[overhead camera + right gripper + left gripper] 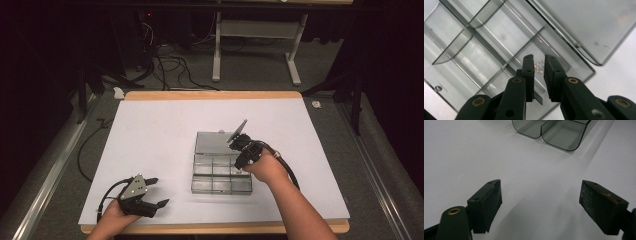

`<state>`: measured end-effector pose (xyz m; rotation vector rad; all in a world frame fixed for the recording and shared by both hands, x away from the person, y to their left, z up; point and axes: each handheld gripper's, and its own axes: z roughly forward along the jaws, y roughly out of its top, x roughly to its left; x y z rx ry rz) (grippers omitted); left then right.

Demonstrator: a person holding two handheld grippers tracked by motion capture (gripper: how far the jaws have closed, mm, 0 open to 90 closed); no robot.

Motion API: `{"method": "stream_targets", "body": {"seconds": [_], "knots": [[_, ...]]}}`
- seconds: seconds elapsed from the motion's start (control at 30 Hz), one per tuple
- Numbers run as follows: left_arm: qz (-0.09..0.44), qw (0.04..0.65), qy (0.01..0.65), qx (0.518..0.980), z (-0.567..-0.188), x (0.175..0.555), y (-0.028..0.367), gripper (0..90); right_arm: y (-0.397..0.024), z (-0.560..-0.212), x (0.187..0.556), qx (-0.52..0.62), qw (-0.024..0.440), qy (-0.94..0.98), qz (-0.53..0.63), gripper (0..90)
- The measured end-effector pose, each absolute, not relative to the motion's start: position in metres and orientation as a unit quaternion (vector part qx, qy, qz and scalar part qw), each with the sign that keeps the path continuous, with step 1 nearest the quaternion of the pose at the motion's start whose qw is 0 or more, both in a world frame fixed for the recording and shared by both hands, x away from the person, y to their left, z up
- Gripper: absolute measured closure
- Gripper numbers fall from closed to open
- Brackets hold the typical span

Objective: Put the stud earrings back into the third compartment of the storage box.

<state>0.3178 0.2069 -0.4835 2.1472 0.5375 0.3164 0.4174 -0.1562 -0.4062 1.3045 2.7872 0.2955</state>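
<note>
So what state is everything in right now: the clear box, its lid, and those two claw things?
Clear compartment box: open, compartments look empty.
Lid: swung back, lying flat on the table behind the box.
Left gripper: jaws wide apart, holding nothing, resting near the table's front edge.
Right gripper: jaws nearly closed, a narrow gap between them, tips over a compartment in the box.

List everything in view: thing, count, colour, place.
Compartment box: one, clear smoky grey, right of centre on the mat, lid open and lying flat behind it.
Small clear piece: one, transparent, in a box compartment just past the right jaws; too small to identify.
Mat: one, white, covering the tabletop.
Table: one, wood-coloured edge.
White frame: one, on the floor behind the table.
Left gripper: black, near-left on the mat, jaws wide open, nothing between them.
Right gripper: black, over the box, jaws nearly closed, narrow gap.
</note>
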Motion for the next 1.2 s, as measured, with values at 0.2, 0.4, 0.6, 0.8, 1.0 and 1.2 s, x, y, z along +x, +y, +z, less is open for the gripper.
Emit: {"method": "stream_targets", "body": {"seconds": [0.2,0.4,0.6,0.8,1.0,1.2], "knots": [[0.127,0.436,0.217,0.864,-0.484,0.318,0.207,19.0,-0.168,-0.399,0.411,0.437,0.03,0.894,0.098,76.7],[0.127,0.436,0.218,0.864,-0.484,0.318,0.207,19.0,-0.178,-0.393,0.404,0.454,0.033,0.884,0.106,72.7],[0.13,0.437,0.218,0.863,-0.483,0.318,0.207,19.0,-0.193,-0.385,0.398,0.452,0.044,0.883,0.115,71.5],[0.131,0.437,0.218,0.863,-0.483,0.318,0.207,19.0,-0.212,-0.379,0.39,0.47,0.049,0.874,0.113,68.9],[0.132,0.438,0.218,0.862,-0.483,0.317,0.207,19.0,-0.235,-0.383,0.384,0.487,0.056,0.865,0.112,62.8],[0.132,0.443,0.221,0.859,-0.483,0.317,0.209,18.9,-0.257,-0.393,0.376,0.507,0.061,0.853,0.108,56.5]]}}
